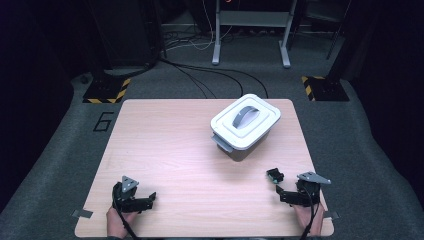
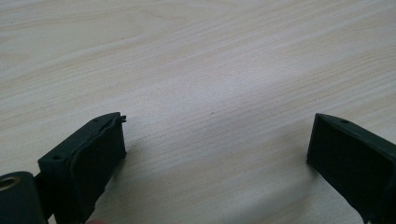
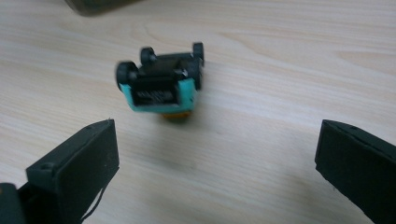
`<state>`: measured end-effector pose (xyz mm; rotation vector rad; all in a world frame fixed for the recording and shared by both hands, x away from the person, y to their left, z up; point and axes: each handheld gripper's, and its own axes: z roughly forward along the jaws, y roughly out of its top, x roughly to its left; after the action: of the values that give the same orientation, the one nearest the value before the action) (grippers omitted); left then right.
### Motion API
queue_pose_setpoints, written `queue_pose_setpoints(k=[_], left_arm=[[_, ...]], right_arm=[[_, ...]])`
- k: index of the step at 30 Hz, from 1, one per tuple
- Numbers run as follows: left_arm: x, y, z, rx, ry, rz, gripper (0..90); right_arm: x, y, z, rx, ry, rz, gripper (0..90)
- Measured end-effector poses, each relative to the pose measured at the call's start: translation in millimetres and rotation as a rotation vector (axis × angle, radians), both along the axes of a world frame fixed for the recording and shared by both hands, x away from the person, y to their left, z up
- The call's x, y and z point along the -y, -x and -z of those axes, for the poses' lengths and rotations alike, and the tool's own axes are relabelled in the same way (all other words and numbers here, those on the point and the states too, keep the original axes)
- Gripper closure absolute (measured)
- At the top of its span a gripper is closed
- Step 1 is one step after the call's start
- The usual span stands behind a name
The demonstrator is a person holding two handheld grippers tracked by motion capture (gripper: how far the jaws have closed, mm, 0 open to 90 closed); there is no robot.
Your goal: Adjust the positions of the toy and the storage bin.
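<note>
At the near edge of the wooden table (image 1: 165, 150), the person's left hand (image 1: 119, 220) rested low on the surface, holding the left gripper (image 1: 150, 199) level with its jaws directed toward the table's middle; a grey three-cornered plate sat on top of it; in the left gripper view the left gripper (image 2: 217, 154) had its two black jaws spread wide over bare wood grain, with nothing between them. At the near right corner, the right hand (image 1: 307, 219) held the right gripper (image 1: 278, 192) low over the table, its cable trailing back over the wrist, its jaws angled forward and toward the centre; in the right gripper view the right gripper (image 3: 217, 158) stood fully apart, gripping nothing. Just beyond those jaw tips lay a small toy car (image 3: 161, 79), overturned with its black wheels upward, teal body and dark underside showing, an orange part beneath it touching the table; it was slightly blurred; in the high view the toy car (image 1: 274, 175) lay near the right gripper and clear of its jaws. Farther out, right of centre, stood a lidded storage box (image 1: 245, 125), set at an angle; its white lid carried a grey handle; the box was well apart from both grippers.
</note>
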<state>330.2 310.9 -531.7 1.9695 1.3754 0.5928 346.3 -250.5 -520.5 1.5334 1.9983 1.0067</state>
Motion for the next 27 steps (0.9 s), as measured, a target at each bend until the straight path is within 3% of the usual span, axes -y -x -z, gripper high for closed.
queue_pose_setpoints(k=[4,7,9,12,17,19,27], left_arm=[[-0.3,-0.4,0.1,0.005,0.004,0.012,4.8],[-1.4,-1.5,-0.1,0.003,0.001,0.027,4.7],[-1.7,-1.9,-0.5,0.0,-0.002,0.031,4.7],[-2.0,-3.9,-2.1,-0.017,-0.008,0.043,4.7],[3.3,-11.2,-7.9,-0.061,-0.032,0.01,8.2],[5.1,-14.7,-11.4,-0.077,-0.033,0.026,8.6],[24.6,-27.3,-37.0,-0.047,-0.023,0.086,6.0]], right_arm=[[7.5,0.5,3.3,-0.01,0.049,0.004,0.0],[11.9,-3.2,6.2,-0.057,0.068,-0.002,0.0],[11.4,-3.3,8.0,-0.042,0.109,-0.022,0.0],[11.1,-2.9,8.9,-0.034,0.105,-0.036,0.0],[11.9,-2.8,8.8,-0.029,0.113,-0.049,0.1],[11.3,-2.8,8.9,-0.027,0.11,-0.06,0.1],[10.9,-2.6,9.0,-0.027,0.111,-0.056,0.1]])
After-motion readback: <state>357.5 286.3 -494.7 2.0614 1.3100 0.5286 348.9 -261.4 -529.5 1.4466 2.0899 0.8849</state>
